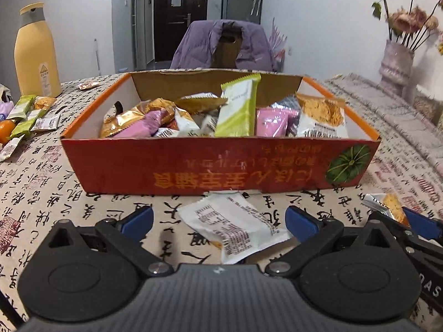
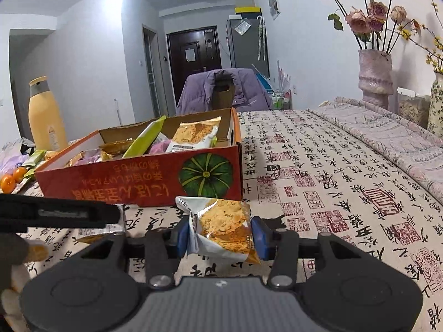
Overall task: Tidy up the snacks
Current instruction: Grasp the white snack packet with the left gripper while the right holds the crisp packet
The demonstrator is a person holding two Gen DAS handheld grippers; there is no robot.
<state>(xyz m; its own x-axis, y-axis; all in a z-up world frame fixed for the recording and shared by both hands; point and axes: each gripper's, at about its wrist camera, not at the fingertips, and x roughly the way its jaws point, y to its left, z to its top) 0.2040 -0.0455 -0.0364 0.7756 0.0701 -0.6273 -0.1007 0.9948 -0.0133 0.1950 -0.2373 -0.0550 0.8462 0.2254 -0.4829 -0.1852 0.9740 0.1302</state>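
Observation:
An orange-red cardboard box with a pumpkin picture stands on the table, holding several snack packets; it also shows in the right wrist view. My left gripper is open, low over the table just before the box, its blue pads either side of a white snack packet lying face down. My right gripper is shut on a white-and-orange snack packet, held just above the table near the box's front right corner. That packet and gripper show at the left wrist view's right edge.
A yellow bottle stands at the far left. Loose green and orange packets and small oranges lie left of the box. A vase of dried flowers stands far right. A chair with a purple jacket is behind the table.

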